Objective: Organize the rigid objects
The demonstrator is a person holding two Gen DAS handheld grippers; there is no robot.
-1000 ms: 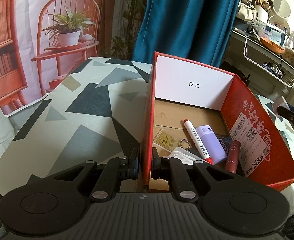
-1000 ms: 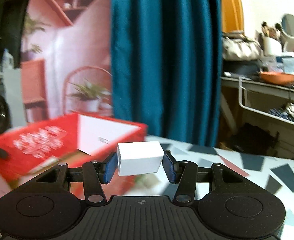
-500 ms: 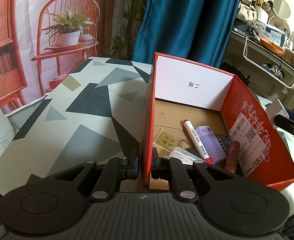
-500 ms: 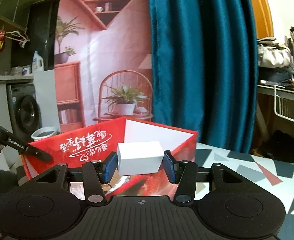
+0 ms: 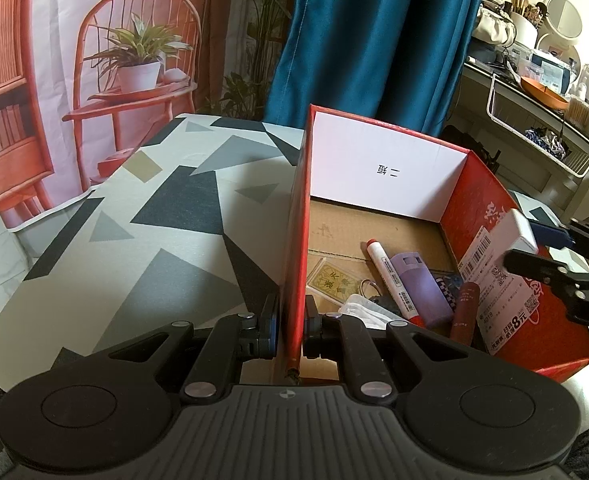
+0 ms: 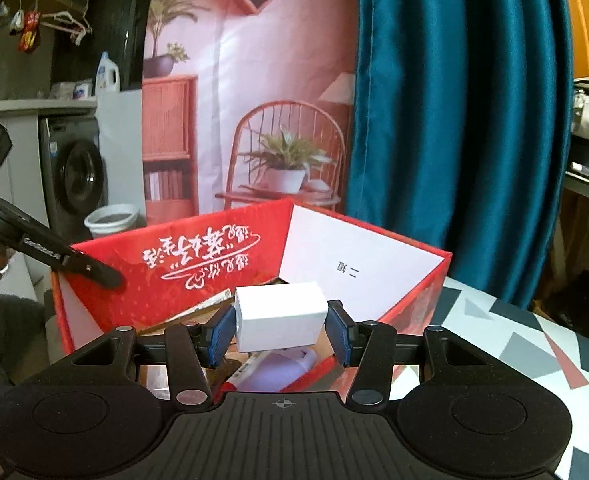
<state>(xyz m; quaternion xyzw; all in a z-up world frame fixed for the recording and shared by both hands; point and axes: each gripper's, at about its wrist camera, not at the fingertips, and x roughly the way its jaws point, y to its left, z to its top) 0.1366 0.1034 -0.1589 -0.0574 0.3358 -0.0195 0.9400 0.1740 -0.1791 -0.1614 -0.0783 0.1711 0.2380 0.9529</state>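
1. Here, the left tool (image 5: 290,326) is closed on the left wall of the red box (image 5: 296,216), one finger outside and one inside, seemingly steadying it on the counter (image 5: 134,216).
2. Inside the box, toward its near end, lie a card (image 5: 332,280), a marker (image 5: 390,278), a purple case (image 5: 424,290) and a dark red tube (image 5: 464,314), so much of the sorting looks done.
3. The right tool (image 6: 280,330) clamps a white block (image 6: 280,316) by its two ends, held above the box's right wall; judging by this, dropping it in remains.
4. The counter's right side is mostly cut off, so whether more items wait there cannot be told. A white crumpled thing and a key ring beside the marker are hard to make out.
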